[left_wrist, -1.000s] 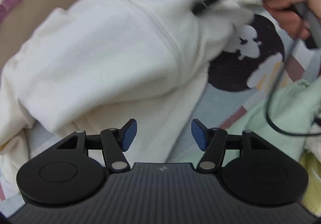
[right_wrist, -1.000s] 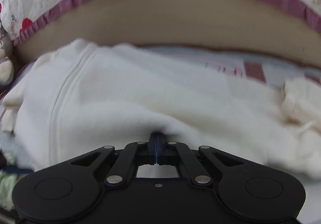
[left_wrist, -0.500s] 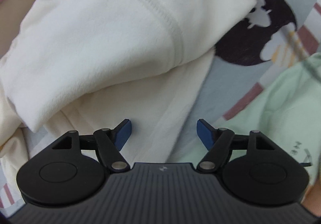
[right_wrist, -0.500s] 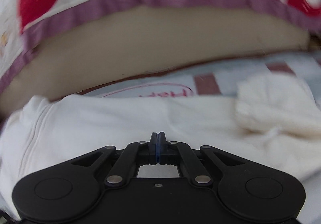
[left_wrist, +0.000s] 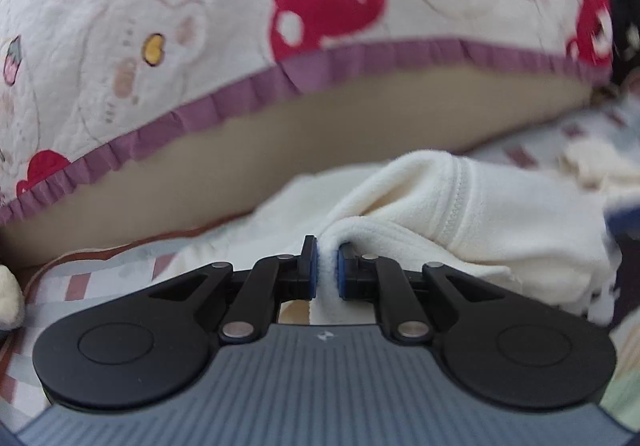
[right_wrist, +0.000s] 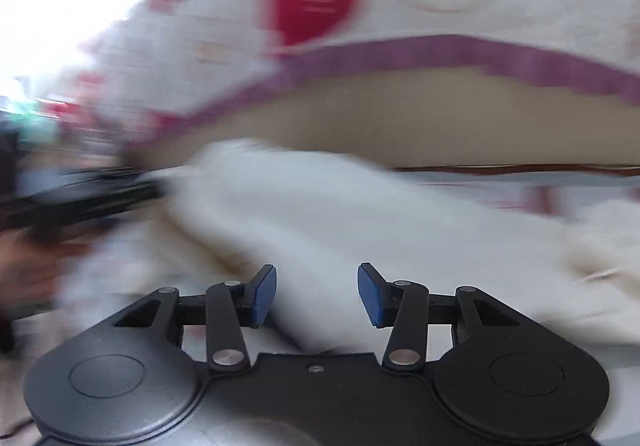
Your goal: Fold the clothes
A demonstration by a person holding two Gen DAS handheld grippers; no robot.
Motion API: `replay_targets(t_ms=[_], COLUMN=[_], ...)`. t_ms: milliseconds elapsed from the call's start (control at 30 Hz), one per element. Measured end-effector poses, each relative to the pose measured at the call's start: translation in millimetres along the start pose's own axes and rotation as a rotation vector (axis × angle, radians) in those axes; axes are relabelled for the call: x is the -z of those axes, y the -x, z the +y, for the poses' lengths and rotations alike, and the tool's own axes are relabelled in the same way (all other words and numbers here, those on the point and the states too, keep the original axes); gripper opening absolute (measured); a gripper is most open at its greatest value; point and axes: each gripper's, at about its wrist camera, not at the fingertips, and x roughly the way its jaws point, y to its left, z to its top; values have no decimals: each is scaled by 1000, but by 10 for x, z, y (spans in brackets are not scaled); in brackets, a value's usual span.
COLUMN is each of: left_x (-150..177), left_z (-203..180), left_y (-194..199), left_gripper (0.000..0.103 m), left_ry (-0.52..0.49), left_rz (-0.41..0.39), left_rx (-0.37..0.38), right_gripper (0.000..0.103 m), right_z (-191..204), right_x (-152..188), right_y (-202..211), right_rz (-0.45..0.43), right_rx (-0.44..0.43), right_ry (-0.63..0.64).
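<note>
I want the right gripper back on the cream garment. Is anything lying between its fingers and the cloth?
Nothing visible does. The right gripper, jaws opening and empty, looks straight onto the cream garment. The left gripper pinches a fold off to the side, clear of that path.

We see left gripper (left_wrist: 327, 266), right gripper (right_wrist: 317, 294): black linkages, blue ribbed pads, silver rivets, round discs.

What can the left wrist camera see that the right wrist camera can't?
Only the left wrist view shows the left gripper closing its fingers on a pinched fold of the cream fleece garment, stitched seam sharp. Only the right wrist view shows the right gripper opening with nothing between its fingers, and, blurred at left, a hand with the other gripper. Both show the garment and the bear-print quilt with its purple ruffle.
</note>
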Motion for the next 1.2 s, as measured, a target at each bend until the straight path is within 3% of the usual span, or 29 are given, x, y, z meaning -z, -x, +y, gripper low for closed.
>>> replay_targets(t_ms=[33, 67, 200, 267, 367, 467, 667, 833, 933, 1033, 1167, 1200], left_x=[5, 18, 51, 45, 57, 101, 93, 128, 129, 133, 192, 197], left_z=[39, 65, 124, 192, 449, 626, 858, 1039, 1110, 1104, 1145, 1149], left_y=[5, 30, 224, 353, 655, 861, 1071, 1279, 1303, 1230, 1183, 1199], left_gripper=[9, 9, 9, 9, 9, 9, 9, 9, 9, 9, 9, 9], left_ry=[23, 47, 98, 101, 205, 261, 311, 355, 385, 366, 397, 403], left_rz=[-16, -25, -51, -48, -65, -126, -234, -328, -318, -253, -229, -233], left_rx=[12, 18, 20, 20, 90, 89, 119, 146, 141, 54, 101, 119], right_gripper=[50, 51, 51, 51, 51, 54, 55, 55, 53, 54, 53, 54], right_z=[77, 157, 240, 167, 241, 415, 442, 669, 907, 1254, 1401, 1437], right_x=[36, 65, 191, 229, 274, 310, 426, 454, 546, 581, 590, 609], right_y=[-36, -112, -527, -690, -789, -902, -1180, -938, -666, -596, -815, -892], right_rz=[18, 48, 200, 270, 233, 201, 205, 166, 55, -36, 45, 61], right_rx=[-41, -19, 222, 288, 328, 293, 241, 232, 231, 295, 155, 165], right_ry=[7, 27, 86, 68, 118, 197, 135, 98, 64, 222, 185, 163])
